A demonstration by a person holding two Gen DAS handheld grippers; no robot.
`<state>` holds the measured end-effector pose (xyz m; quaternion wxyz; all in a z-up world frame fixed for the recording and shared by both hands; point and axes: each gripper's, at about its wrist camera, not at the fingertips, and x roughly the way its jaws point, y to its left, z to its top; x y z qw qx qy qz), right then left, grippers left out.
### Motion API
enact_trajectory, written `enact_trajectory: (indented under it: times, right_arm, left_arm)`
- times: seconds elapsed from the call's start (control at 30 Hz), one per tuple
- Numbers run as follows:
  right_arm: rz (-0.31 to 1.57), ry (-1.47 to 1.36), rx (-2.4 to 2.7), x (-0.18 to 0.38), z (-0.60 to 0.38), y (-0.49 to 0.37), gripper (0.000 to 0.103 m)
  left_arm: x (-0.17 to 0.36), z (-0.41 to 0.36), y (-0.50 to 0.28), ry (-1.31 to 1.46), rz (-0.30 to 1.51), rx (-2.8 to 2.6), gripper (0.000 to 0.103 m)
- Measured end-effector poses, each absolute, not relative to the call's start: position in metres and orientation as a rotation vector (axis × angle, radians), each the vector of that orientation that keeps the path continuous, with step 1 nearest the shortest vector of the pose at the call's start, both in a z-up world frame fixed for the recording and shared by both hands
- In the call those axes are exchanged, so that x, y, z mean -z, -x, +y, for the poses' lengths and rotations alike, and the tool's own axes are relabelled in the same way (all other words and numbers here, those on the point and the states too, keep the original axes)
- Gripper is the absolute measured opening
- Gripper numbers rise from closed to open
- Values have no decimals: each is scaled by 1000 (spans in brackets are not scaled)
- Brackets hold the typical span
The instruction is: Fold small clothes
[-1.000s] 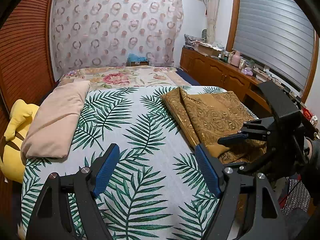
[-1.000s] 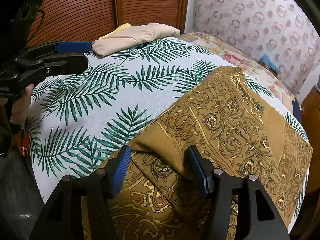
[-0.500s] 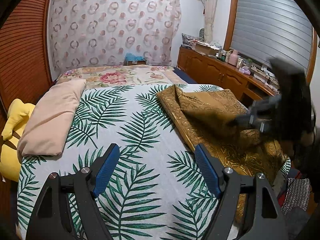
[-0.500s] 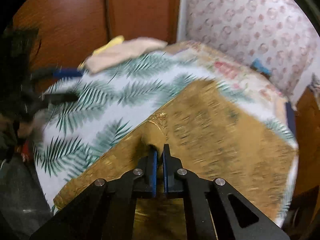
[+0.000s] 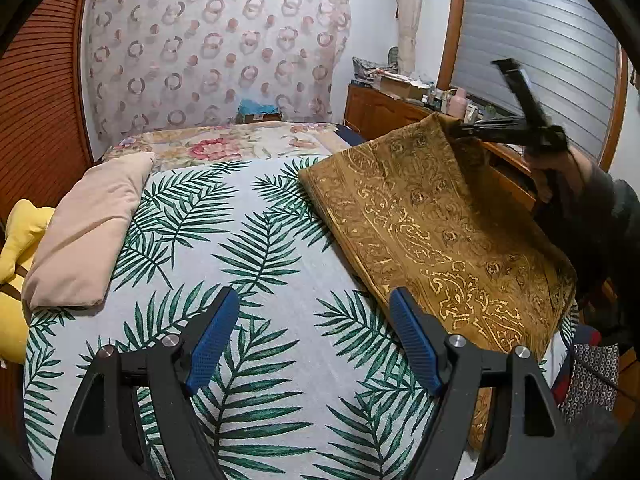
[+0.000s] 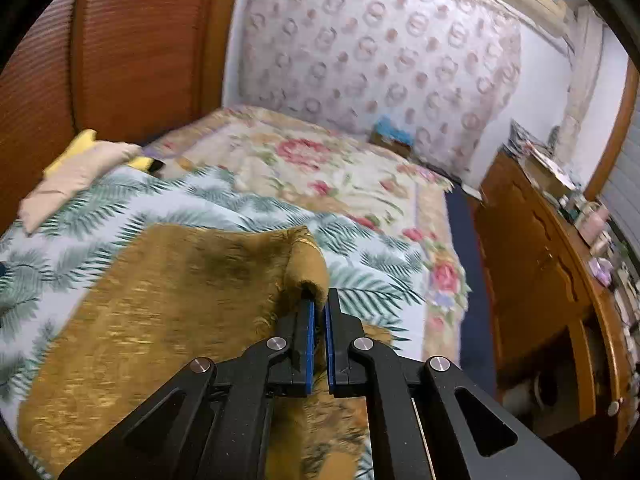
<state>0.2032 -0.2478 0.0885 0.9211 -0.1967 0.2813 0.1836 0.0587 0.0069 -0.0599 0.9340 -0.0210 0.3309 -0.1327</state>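
A mustard-gold cloth with a gold paisley print lies on the right part of the bed, one corner raised. My right gripper is shut on that corner of the gold cloth and holds it up off the bed; it shows in the left wrist view at the upper right. My left gripper is open and empty, low over the palm-leaf bedspread, left of the cloth's near edge.
A beige pillow and a yellow cushion lie at the bed's left side. A floral quilt covers the far end. A wooden sideboard with clutter stands to the right under the window. A wooden wall is at left.
My right gripper shut on the gold cloth's corner and lifted it up and toward the far end of the bed. The cloth spread out. My left gripper stayed open and barely moved.
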Motion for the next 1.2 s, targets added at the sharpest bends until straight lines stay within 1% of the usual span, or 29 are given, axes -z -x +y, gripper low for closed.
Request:
enact_trajectory:
  times: [0.23,0.3,0.37,0.43,0.47,0.63,0.9,1.03,1.2]
  right_arm:
    - [638,363,-262,-77,-240,-230,6]
    - [634,342,-239,-84,-234,-228,15]
    - [618,350,-211,-90,-232,-221,21]
    - [618,345,-230,-92,-229,-212,35]
    - [617,339,-241,-93,-232,-203,36]
    - [618,332,-331,-85,-240,-148,36]
    - [649,304,-421,-55,-254,-55,36]
    - [670,288,-423,-43,-264,-28,36]
    - [673,271,-414,-47,-280,-27,36]
  left_arm:
    - [64,5,-59,41,692,275,78]
    - [64,4,-59,40,694,277,78]
    - [64,2,-59,39,694,283,78]
    - [64,0,-59,36,695,289,78]
    - [64,-1,-59,35,695,293,78]
    - [65,-10,-57,28,708,324,78]
    - [73,-37,-55,-14,750,382,78]
    - [79,-50,-52,-29,789,425,78]
    - [91,-62,-43,-77,842,441,78]
